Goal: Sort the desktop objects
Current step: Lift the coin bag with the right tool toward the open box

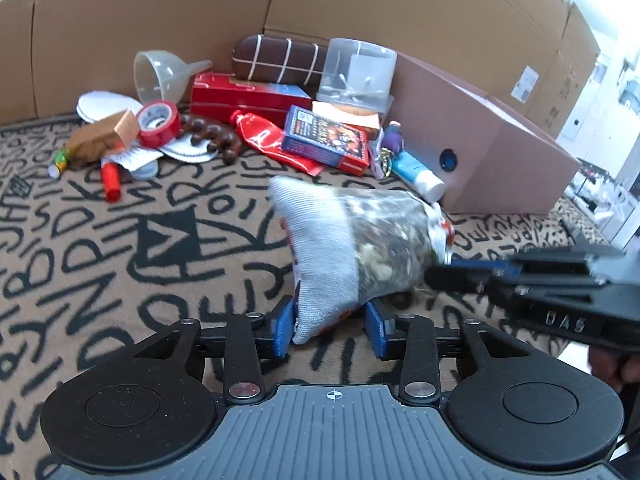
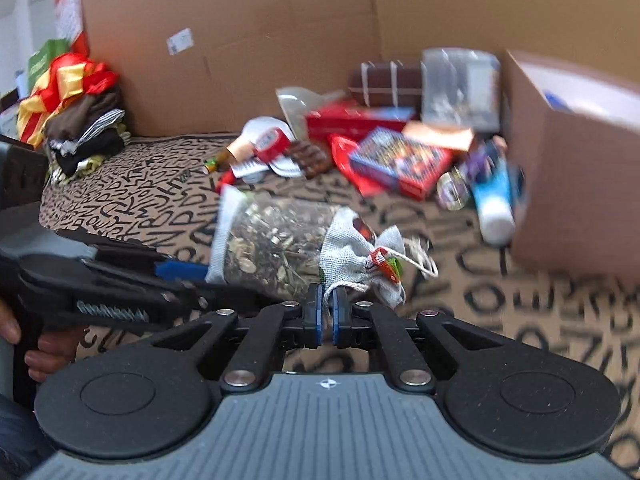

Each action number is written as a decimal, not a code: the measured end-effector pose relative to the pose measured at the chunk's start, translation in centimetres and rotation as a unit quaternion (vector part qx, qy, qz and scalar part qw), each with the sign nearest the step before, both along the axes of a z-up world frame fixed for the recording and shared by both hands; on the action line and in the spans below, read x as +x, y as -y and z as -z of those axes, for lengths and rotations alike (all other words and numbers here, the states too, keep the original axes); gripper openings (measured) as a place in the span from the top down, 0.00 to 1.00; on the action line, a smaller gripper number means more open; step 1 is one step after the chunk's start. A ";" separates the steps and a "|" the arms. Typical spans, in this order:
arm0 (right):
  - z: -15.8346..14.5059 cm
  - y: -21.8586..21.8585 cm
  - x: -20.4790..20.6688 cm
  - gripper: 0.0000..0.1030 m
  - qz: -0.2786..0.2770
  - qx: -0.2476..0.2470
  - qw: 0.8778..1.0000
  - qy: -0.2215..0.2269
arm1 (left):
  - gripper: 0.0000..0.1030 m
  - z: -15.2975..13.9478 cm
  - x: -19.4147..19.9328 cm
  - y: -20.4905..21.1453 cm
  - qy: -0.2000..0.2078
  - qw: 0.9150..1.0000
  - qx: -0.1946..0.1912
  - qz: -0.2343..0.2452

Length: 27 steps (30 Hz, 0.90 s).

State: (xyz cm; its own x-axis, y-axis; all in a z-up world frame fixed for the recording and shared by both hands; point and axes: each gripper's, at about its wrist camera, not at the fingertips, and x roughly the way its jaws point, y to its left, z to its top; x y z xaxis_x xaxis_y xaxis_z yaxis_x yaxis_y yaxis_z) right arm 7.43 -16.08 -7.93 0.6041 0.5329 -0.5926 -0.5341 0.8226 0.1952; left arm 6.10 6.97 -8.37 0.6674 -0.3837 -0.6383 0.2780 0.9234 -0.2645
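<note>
R gripper [image 2: 327,312] pinched tight on the drawstring [image 2: 340,289] of the herb bag [image 2: 280,236], bag hanging just ahead of it. L gripper [image 1: 331,328] spread w/ bag's bottom corner between pads, touching L pad only. Brown box [image 1: 488,148] beyond, right.

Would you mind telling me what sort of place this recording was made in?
Probably a makeshift sorting corner indoors: a letter-patterned cloth covers the surface, cardboard sheets wall it in, and mixed household odds lie piled beside a cardboard box.
</note>
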 end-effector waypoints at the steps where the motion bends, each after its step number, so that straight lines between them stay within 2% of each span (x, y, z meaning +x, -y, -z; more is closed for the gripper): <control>1: 0.1 0.1 -0.1 0.93 0.003 0.004 1.000 -0.002 | 0.46 0.0 0.0 0.1 -0.001 1.000 0.001 -0.001; 7: -0.2 0.8 -0.4 0.91 0.019 0.006 1.000 0.010 | 0.39 -0.8 -0.8 -0.4 0.009 1.000 -0.005 -0.012; 10: -0.5 1.5 -0.2 0.90 0.034 0.018 0.999 0.016 | 0.35 -1.3 -0.8 -1.2 0.013 1.000 -0.020 -0.020; 12: -0.7 1.8 0.1 0.81 0.048 0.030 0.998 0.022 | 0.33 -1.4 -0.5 -1.6 0.013 0.999 -0.028 -0.030; 13: -0.9 1.9 0.3 0.70 0.055 0.037 0.998 0.025 | 0.33 -1.4 -0.3 -1.7 0.014 0.999 -0.029 -0.034; 14: -1.0 1.9 0.4 0.63 0.058 0.041 0.997 0.029 | 0.33 -1.5 -0.1 -1.7 0.015 0.999 -0.030 -0.036; 18: -1.2 1.5 1.5 0.61 0.056 0.051 0.996 0.040 | 0.33 -1.4 0.7 -1.1 0.018 0.999 -0.029 -0.030; 23: -0.9 1.3 2.8 0.39 0.059 0.072 0.995 0.032 | 0.31 -1.1 1.3 -0.7 0.017 0.999 -0.032 -0.027; 27: -0.5 1.1 3.6 0.33 0.054 0.078 0.995 0.020 | 0.24 -0.7 1.6 -0.8 0.012 0.999 -0.031 -0.034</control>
State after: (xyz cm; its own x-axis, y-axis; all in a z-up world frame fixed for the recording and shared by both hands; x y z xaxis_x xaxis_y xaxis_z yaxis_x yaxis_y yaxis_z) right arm 11.08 -17.22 -7.45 0.6842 0.5476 -0.4816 -0.4546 0.8367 0.3055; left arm 7.66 7.72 -7.68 0.7088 -0.3745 -0.5978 0.2222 0.9228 -0.3148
